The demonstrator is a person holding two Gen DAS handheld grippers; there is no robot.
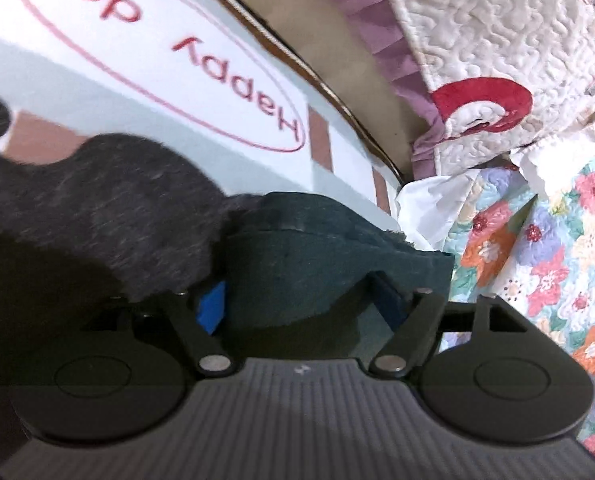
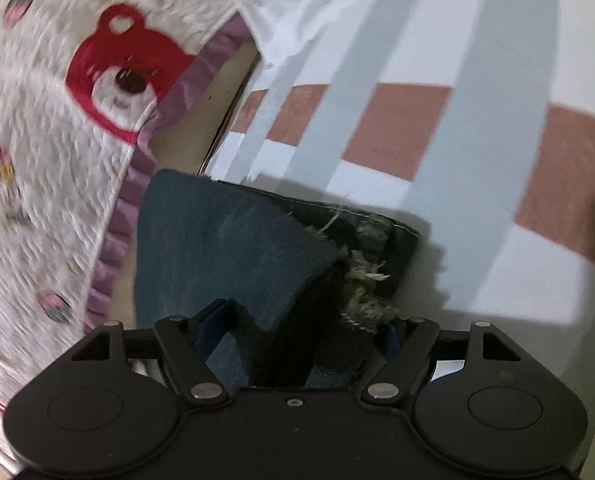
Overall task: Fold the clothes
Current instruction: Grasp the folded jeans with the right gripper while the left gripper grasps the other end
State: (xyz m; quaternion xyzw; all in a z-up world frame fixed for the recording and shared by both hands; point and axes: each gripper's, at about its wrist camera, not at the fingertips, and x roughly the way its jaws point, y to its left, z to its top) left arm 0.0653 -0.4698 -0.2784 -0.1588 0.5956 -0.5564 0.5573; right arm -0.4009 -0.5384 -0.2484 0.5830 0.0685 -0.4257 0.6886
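Bedding: one checked sheet (image 2: 437, 80), one bear quilt (image 2: 37, 140), one floral quilt (image 1: 537, 260). One dark folded jeans piece (image 2: 233, 248) on the sheet, frayed hem (image 2: 365, 284) rightward, long axis unclear. One grey cloth (image 1: 97, 200) beside. Left claw (image 1: 297, 296) and right claw (image 2: 301, 332) wide, denim between, grip unclear.

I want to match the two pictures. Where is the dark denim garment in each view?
Left wrist view: denim garment at lower centre, above the tongs.
Right wrist view: denim garment at lower centre, frayed edge on its right.
Shared landmark: the quilt with the red bear.
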